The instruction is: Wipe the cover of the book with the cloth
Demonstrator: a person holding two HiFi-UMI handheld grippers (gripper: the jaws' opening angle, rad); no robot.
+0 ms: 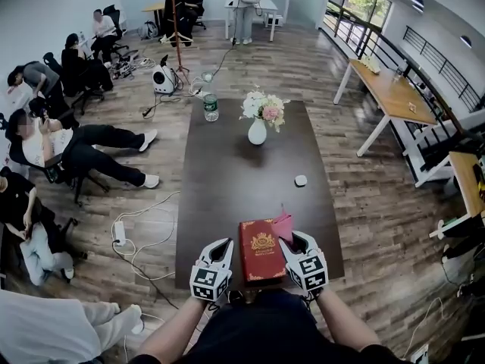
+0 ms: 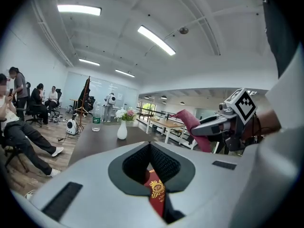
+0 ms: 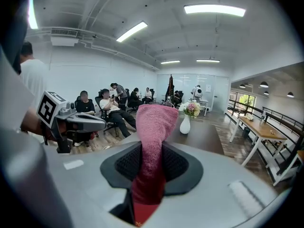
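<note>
One dark table (image 1: pixel 227 165) carries one vase (image 1: pixel 258 131), one bottle (image 1: pixel 211 106) and one red book (image 1: pixel 261 250) at its near edge. Two grippers flank it: the left gripper (image 1: pixel 226 243) has its jaws pressed together, empty, and the right gripper (image 1: pixel 286 243) pinches one pink cloth (image 1: pixel 283 224) over the book's far right corner.

Setting: an open-plan office serving as a robotics lab. People (image 1: pixel 83 146) are sitting in office chairs (image 1: pixel 64 169) along the left side. A white humanoid robot (image 1: pixel 244 6) is standing at the far end. Wooden desks (image 1: pixel 390 89) are lining the right side. A power strip (image 1: pixel 119 232) and cables (image 1: pixel 151 203) are lying on the wood floor. Strip lights (image 2: pixel 156 40) are running overhead.
</note>
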